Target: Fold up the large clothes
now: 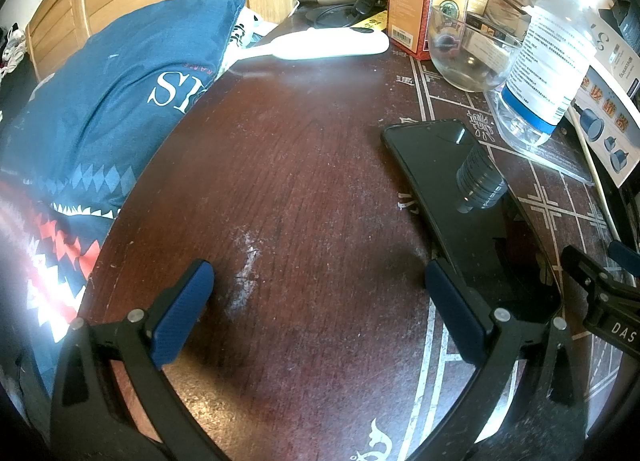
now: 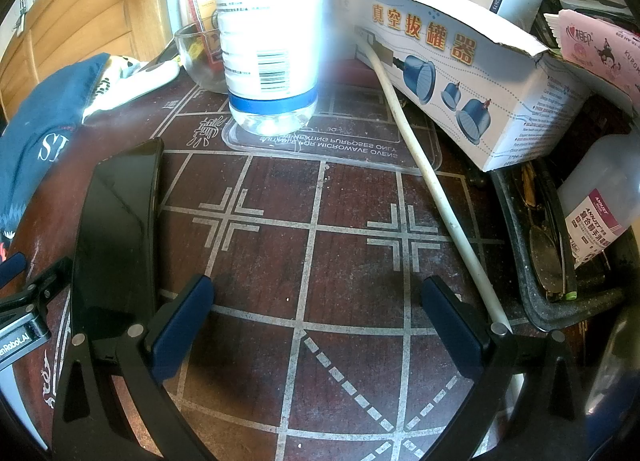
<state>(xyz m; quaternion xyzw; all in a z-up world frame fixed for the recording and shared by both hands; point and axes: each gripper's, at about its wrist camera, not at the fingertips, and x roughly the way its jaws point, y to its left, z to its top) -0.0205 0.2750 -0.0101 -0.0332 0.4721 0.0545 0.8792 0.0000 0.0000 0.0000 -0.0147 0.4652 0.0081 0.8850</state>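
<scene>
1. Fingers of the left gripper (image 1: 318, 293) and the right gripper (image 2: 316, 301) are spread apart, holding nothing, poised over the table (image 1: 304, 181).
2. Phone (image 1: 460, 197) lies between them.
3. Left of the phone, the blue garment (image 1: 92, 117) hangs off the table edge, likely awaiting pickup.
4. Beyond the phone stands a bottle (image 2: 268, 37).

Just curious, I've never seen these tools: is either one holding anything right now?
No. The left hand-held gripper and right hand-held gripper are both open and empty, above the table.
</scene>
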